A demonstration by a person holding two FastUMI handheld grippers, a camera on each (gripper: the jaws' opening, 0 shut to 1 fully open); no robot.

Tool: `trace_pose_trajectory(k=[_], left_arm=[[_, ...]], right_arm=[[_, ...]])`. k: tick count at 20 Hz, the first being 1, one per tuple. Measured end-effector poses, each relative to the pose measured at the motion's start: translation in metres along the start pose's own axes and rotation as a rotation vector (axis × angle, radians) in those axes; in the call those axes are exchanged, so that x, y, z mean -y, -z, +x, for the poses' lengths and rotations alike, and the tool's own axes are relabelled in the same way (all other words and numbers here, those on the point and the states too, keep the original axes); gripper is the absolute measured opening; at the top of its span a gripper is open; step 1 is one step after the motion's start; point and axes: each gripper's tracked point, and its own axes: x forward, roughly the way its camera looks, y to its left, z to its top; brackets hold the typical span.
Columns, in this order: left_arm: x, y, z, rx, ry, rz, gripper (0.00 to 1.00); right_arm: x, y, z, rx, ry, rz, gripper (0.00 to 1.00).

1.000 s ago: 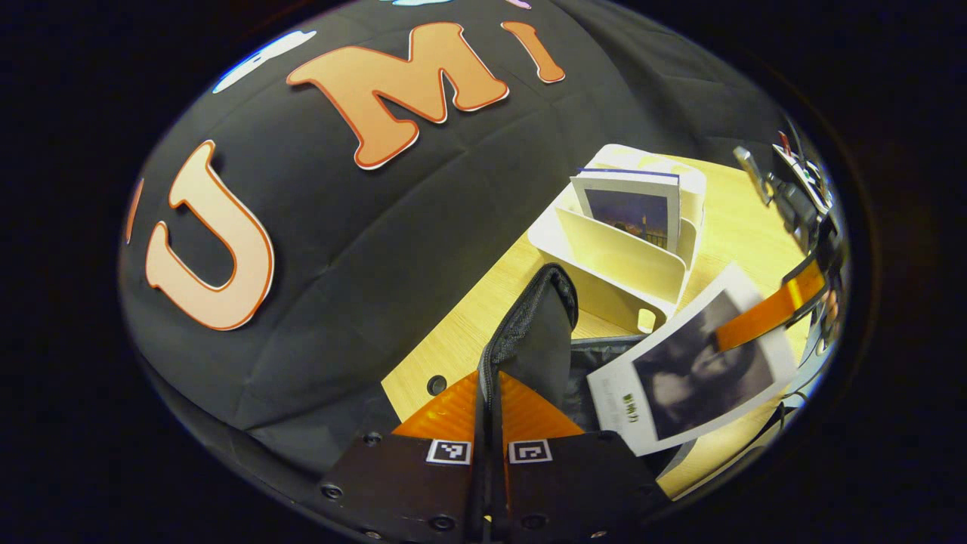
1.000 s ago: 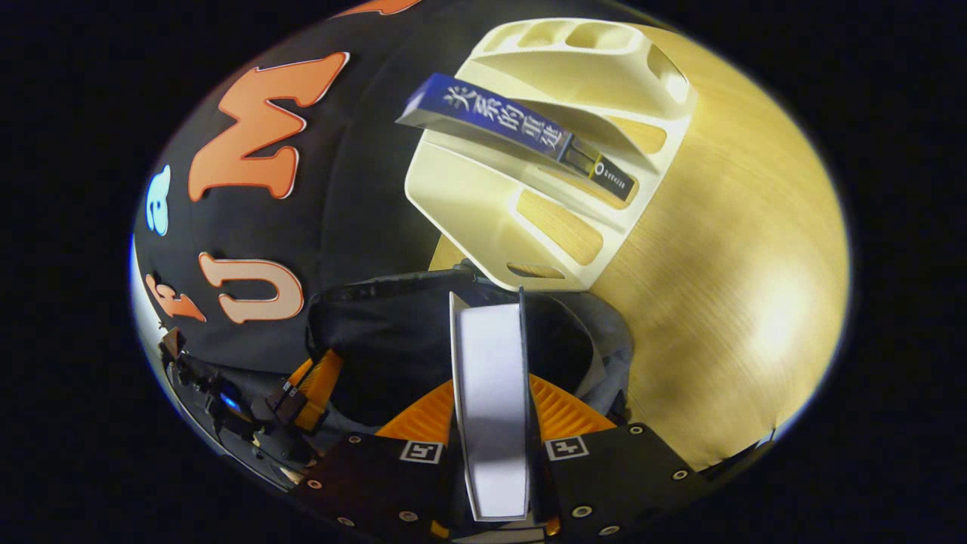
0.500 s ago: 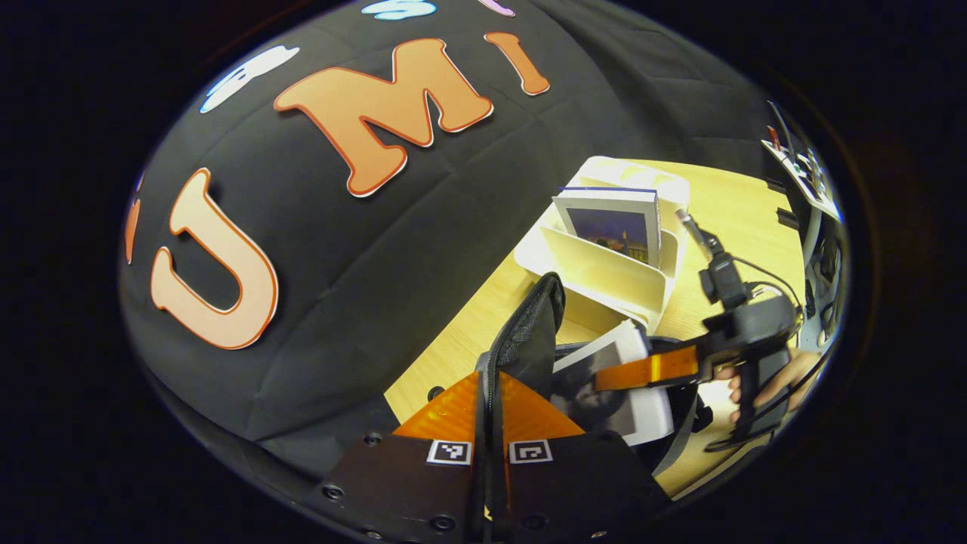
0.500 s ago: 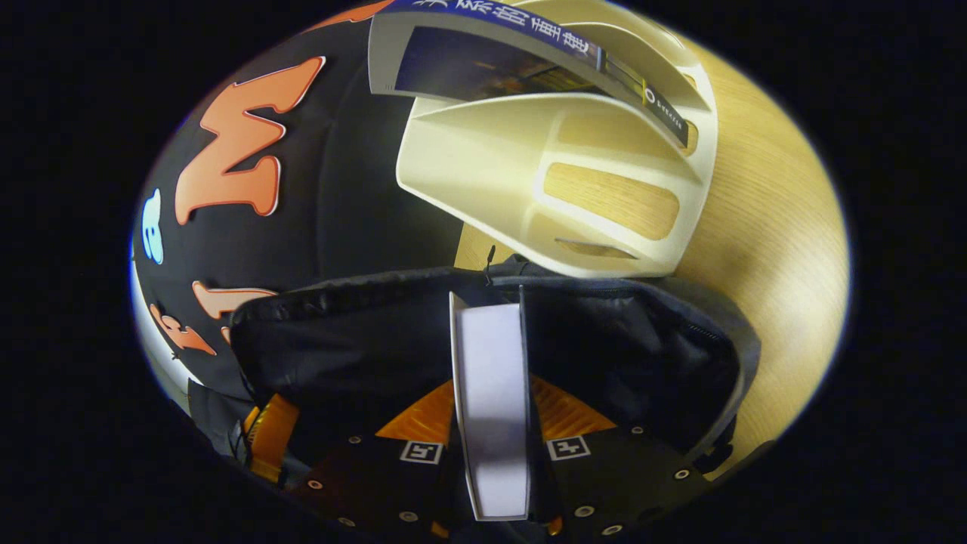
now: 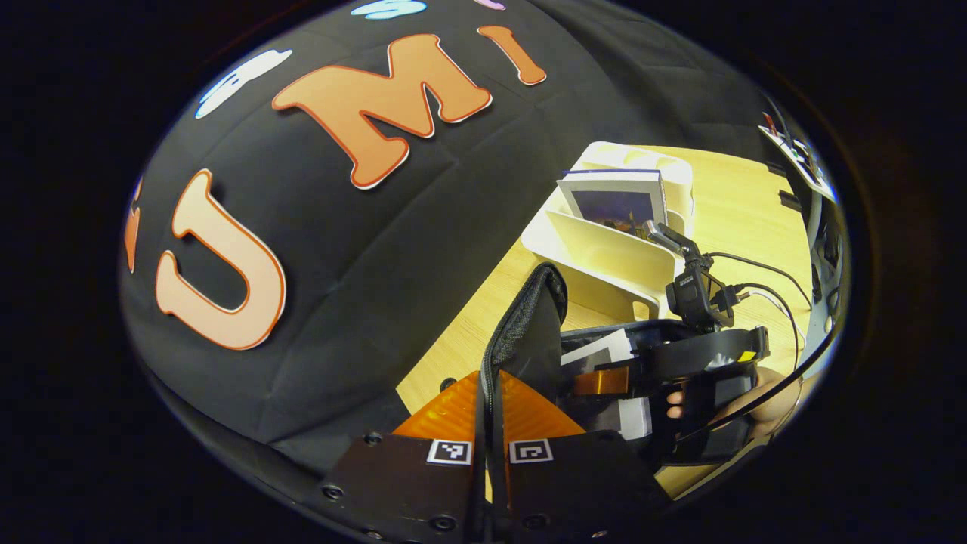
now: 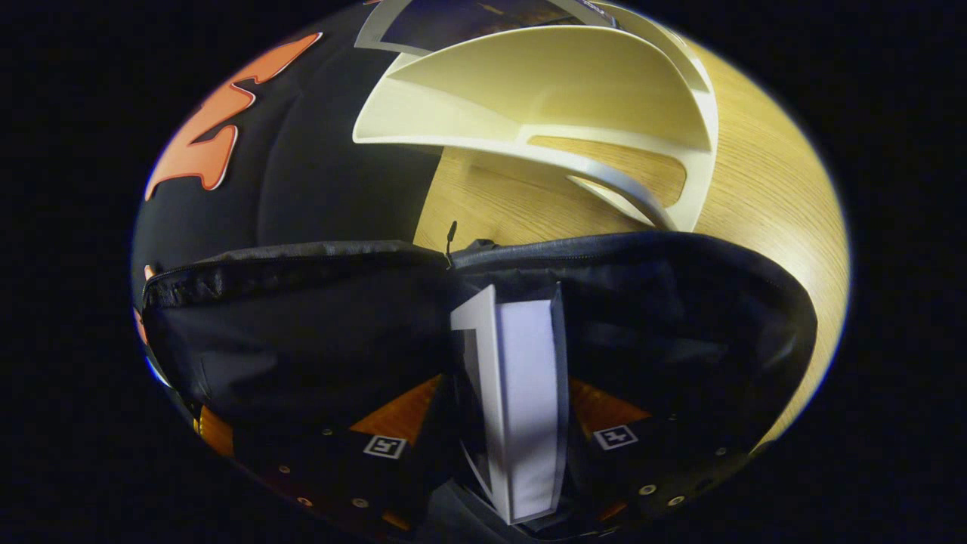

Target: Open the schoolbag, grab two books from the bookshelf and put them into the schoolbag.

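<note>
The black schoolbag (image 6: 302, 325) stands open on the wooden table, in front of the cream bookshelf (image 6: 551, 83). My left gripper (image 5: 491, 378) is shut on the schoolbag's zipper edge (image 5: 529, 325) and holds it up. Inside the bag's mouth my right gripper (image 6: 506, 378) is open. A white book (image 6: 529, 408) stands slightly tilted between its spread fingers. In the left gripper view the right gripper (image 5: 604, 381) sits low in the bag beside that white book (image 5: 597, 351), with a hand (image 5: 763, 408) on its grip. A blue-covered book (image 5: 616, 204) stays upright in the bookshelf (image 5: 604, 261).
The light wooden table (image 6: 763, 196) runs to the right of the bookshelf and the bag. The booth's black cloth wall (image 5: 317, 249) rises close behind both. A cable (image 5: 763, 276) trails from the right gripper over the table. Dark equipment stands at the far right edge (image 5: 820, 219).
My right gripper has gone down into the bag with the white book, and its fingers have spread apart, so the book now leans loose between them. The left gripper has kept its hold.
</note>
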Motion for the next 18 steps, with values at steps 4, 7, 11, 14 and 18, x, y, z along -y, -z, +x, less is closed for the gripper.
trace_pose_trajectory(k=[4, 7, 11, 14, 18], left_arm=[[0.003, 0.000, 0.002, 0.010, 0.031, -0.053, 0.04], [0.002, 0.004, 0.003, 0.005, 0.035, -0.064, 0.04], [0.009, 0.009, 0.004, 0.004, 0.055, -0.086, 0.04], [0.012, 0.010, 0.004, 0.012, 0.055, -0.087, 0.04], [0.017, 0.013, 0.005, 0.015, 0.074, -0.079, 0.04]], right_arm=[[0.010, -0.002, -0.019, -0.008, 0.033, -0.043, 0.97], [0.022, -0.007, -0.042, -0.010, 0.047, -0.063, 0.98], [0.036, -0.026, -0.083, -0.019, 0.035, -0.096, 0.98], [0.056, -0.051, -0.122, 0.004, 0.051, -0.142, 0.98], [0.081, -0.088, -0.175, 0.056, 0.114, -0.249, 0.98]])
